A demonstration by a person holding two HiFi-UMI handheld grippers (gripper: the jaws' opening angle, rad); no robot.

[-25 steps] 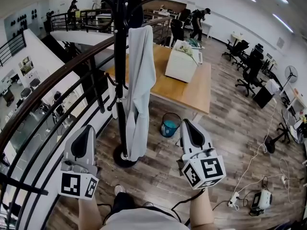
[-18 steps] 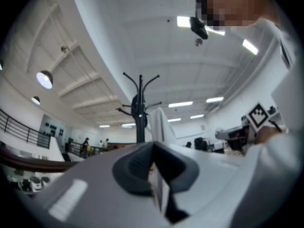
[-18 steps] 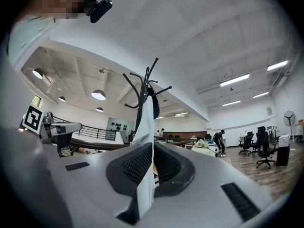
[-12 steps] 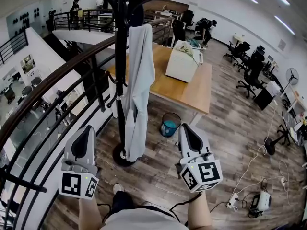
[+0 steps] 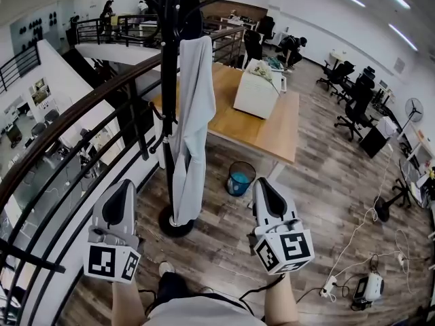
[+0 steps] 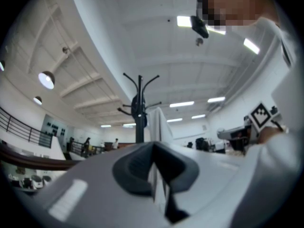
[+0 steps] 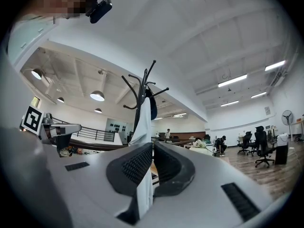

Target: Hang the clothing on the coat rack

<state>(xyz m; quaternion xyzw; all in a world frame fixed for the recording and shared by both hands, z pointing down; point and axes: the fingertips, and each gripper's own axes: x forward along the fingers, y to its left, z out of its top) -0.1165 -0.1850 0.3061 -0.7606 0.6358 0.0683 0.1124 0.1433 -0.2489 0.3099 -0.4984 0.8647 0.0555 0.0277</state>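
Note:
A black coat rack (image 5: pixel 170 114) stands on a round base on the wood floor, ahead of me and a little left. A long pale grey garment (image 5: pixel 194 114) hangs from one of its upper hooks and drapes down almost to the base. My left gripper (image 5: pixel 124 185) and right gripper (image 5: pixel 262 183) are held low near my body, well short of the rack, one on each side. Both are shut with nothing between the jaws. In the left gripper view the rack (image 6: pixel 139 113) and garment (image 6: pixel 159 125) show beyond the gripper (image 6: pixel 153 146). The right gripper view shows the garment (image 7: pixel 142 122) past that gripper (image 7: pixel 153 146).
A curved black railing (image 5: pixel 81 114) runs close along the left of the rack. Behind the rack is a wooden table (image 5: pixel 272 131) with a white box (image 5: pixel 257 90), and a blue waste bin (image 5: pixel 240 178) beside it. Cables and a power strip (image 5: pixel 331 287) lie at the right.
The right gripper has drawn back slightly towards my body. The left gripper has barely moved, and the garment hangs on the rack as before.

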